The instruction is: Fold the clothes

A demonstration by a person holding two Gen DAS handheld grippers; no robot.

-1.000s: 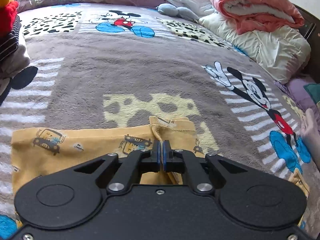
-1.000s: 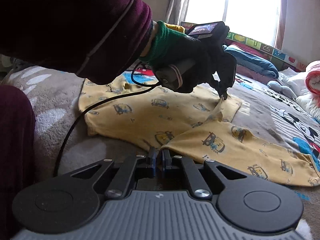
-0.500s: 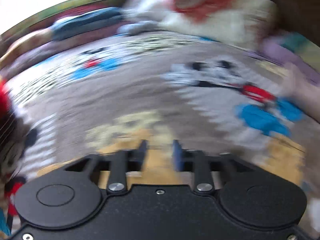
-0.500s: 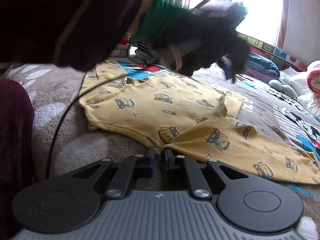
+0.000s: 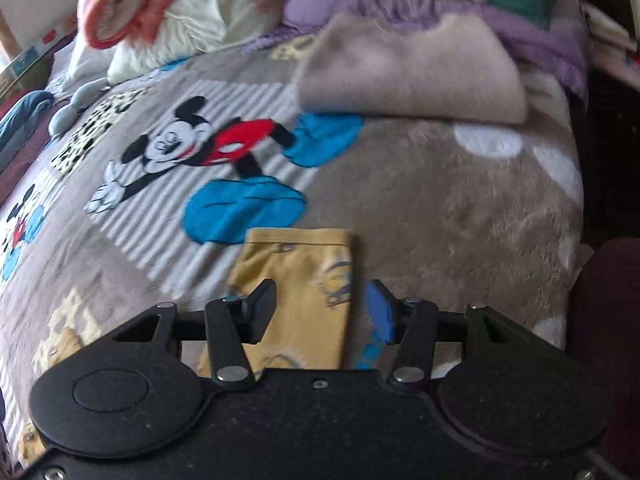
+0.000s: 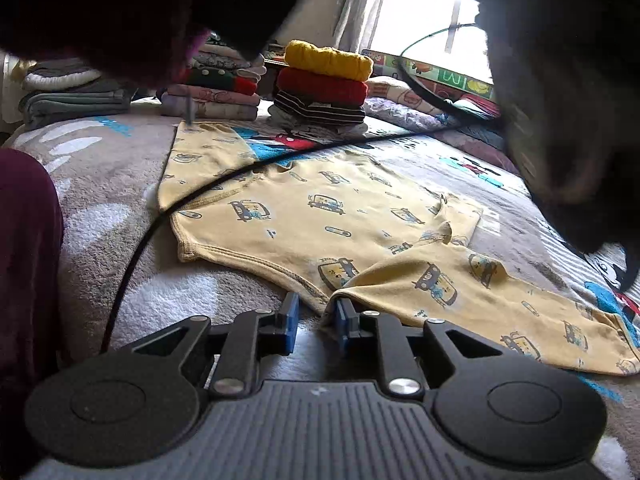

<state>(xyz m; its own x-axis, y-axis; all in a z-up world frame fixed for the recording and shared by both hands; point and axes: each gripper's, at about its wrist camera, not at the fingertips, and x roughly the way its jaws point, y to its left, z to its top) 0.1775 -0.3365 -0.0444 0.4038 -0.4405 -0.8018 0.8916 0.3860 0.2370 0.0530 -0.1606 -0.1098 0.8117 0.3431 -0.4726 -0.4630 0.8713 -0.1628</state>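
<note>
- Bed blanket [image 5: 440,208]: grey, cartoon mouse print; no legible writing.
- Left gripper [image 5: 320,308]: released, straddling yellow sleeve [image 5: 304,280], lower centre.
- Right gripper [image 6: 314,320]: released, at yellow shirt [image 6: 320,216] hem.

Soft matt cotton-like yellow shirt [image 6: 320,216] w/ stitched hems, on fuzzy plush blanket [image 5: 440,200].

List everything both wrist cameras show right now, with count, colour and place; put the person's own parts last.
yellow shirt: one, car print, flat on blanket, sleeve toward right
cartoon blanket: one, grey, covers bed
folded stacks: several, mixed colours, far edge
folded pink garment: one, near pillows
pink and white bedding: heap, bed head
black cable: one, over shirt
left gripper: open above sleeve cuff
right gripper: open at shirt hem
maroon clothing: person's, beside blanket
</note>
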